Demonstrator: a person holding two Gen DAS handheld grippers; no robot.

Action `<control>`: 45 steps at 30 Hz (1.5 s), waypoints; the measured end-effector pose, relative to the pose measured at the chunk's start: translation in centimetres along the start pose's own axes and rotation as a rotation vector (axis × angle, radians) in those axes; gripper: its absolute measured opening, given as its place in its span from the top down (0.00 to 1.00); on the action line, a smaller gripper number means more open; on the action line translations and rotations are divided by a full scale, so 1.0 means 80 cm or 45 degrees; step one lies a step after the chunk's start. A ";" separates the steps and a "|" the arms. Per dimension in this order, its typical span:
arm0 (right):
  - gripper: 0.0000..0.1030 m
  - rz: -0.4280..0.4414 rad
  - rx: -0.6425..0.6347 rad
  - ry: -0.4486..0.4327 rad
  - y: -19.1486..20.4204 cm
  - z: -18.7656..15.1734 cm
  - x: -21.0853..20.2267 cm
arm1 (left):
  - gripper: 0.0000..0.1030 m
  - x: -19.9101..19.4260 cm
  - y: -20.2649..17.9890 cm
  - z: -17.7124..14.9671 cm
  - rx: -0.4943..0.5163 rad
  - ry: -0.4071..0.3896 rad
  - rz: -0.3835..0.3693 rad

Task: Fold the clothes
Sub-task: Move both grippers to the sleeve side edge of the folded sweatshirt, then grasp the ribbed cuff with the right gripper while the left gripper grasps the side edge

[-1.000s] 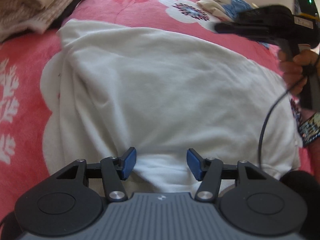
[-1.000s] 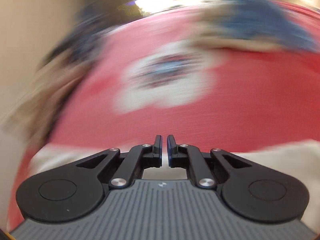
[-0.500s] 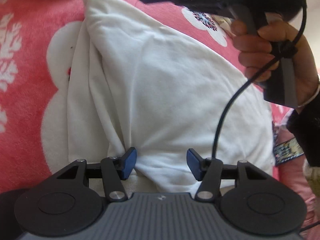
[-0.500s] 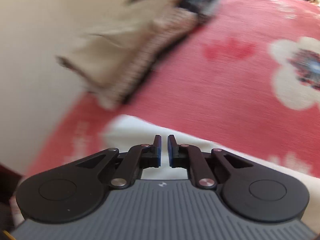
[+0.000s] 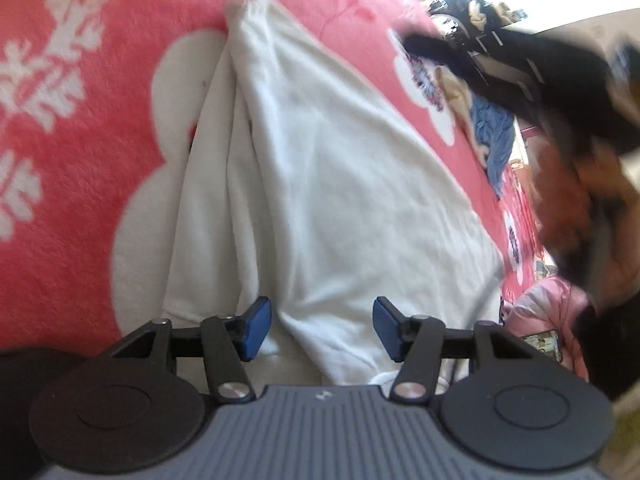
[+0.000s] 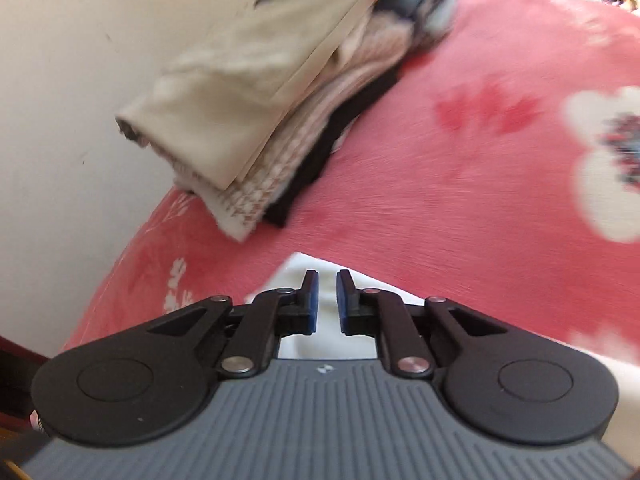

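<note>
— White cotton, is it? Where does the garment lie?

— The white garment (image 5: 320,184) fills the middle of the left wrist view, spread on the pink floral blanket (image 5: 80,200), with a long fold already laid along its left edge. Its far corner shows low in the right wrist view, just under the tips.

— And the tongs?

— The left gripper (image 5: 322,328) stands apart over the near hem, pads not pressing on the cloth. The right gripper (image 6: 325,300) has just been opening a little; only a narrow gap shows, with nothing pinched in it.

— How far along, then?

— One side looks folded in; I judge the other side and the crosswise folds remain. A stack of folded clothes (image 6: 256,112) sits at the upper left of the right wrist view, and an unfolded heap (image 5: 484,128) waits at the upper right of the left view.
</note>
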State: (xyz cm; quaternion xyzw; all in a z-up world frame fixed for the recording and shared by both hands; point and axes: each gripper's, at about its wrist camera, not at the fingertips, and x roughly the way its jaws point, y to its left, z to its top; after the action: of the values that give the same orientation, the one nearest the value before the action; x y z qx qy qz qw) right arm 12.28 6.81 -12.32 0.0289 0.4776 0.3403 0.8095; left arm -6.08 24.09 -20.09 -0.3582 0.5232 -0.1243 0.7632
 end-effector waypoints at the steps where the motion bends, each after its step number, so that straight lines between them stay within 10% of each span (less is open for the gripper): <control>1: 0.88 -0.018 0.002 -0.010 -0.005 -0.010 -0.023 | 0.44 -0.005 -0.003 -0.003 0.018 -0.017 -0.006; 6: 0.77 -0.065 0.059 -0.017 -0.019 -0.073 -0.083 | 0.44 -0.037 -0.017 -0.014 0.085 -0.109 0.073; 15: 0.74 -0.035 0.079 0.087 0.046 -0.244 -0.045 | 0.42 -0.065 0.012 0.041 -0.029 -0.128 0.285; 23: 0.47 -0.037 0.081 -0.049 0.075 -0.239 -0.076 | 0.34 -0.026 0.025 0.053 -0.009 -0.026 0.288; 45: 0.18 -0.242 -0.068 -0.055 0.141 -0.251 -0.004 | 0.30 -0.020 0.050 0.050 -0.270 0.124 -0.245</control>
State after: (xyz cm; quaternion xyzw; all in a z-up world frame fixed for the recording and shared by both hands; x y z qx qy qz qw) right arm -9.65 9.67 -18.74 -0.0308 0.4515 0.2739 0.8486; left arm -3.96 29.47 -20.87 -0.4790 0.5331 -0.1583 0.6793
